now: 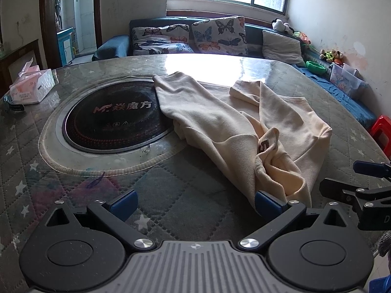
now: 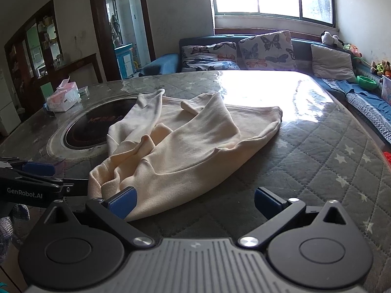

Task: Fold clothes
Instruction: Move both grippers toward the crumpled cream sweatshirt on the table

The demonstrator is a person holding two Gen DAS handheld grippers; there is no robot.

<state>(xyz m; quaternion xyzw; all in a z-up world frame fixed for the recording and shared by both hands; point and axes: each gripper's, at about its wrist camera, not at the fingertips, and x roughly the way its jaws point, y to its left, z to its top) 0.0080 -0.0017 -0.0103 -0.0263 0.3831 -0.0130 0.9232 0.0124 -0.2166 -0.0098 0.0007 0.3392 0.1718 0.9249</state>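
A cream long-sleeved garment (image 1: 220, 127) lies crumpled on the quilted table, its sleeves reaching toward the far side; it also shows in the right wrist view (image 2: 185, 141). My left gripper (image 1: 195, 206) is open and empty, its right fingertip (image 1: 266, 205) at the garment's near edge. My right gripper (image 2: 195, 205) is open and empty, its left fingertip (image 2: 122, 205) over the garment's near hem. The right gripper also shows at the right edge of the left wrist view (image 1: 352, 183), and the left gripper at the left edge of the right wrist view (image 2: 44, 178).
A round black cooktop (image 1: 112, 119) is set into the table (image 1: 171, 190), partly under a sleeve. A tissue box (image 1: 31, 85) stands at the far left. A sofa with butterfly cushions (image 1: 190, 36) lies behind the table. A red stool (image 1: 381, 131) stands at the right.
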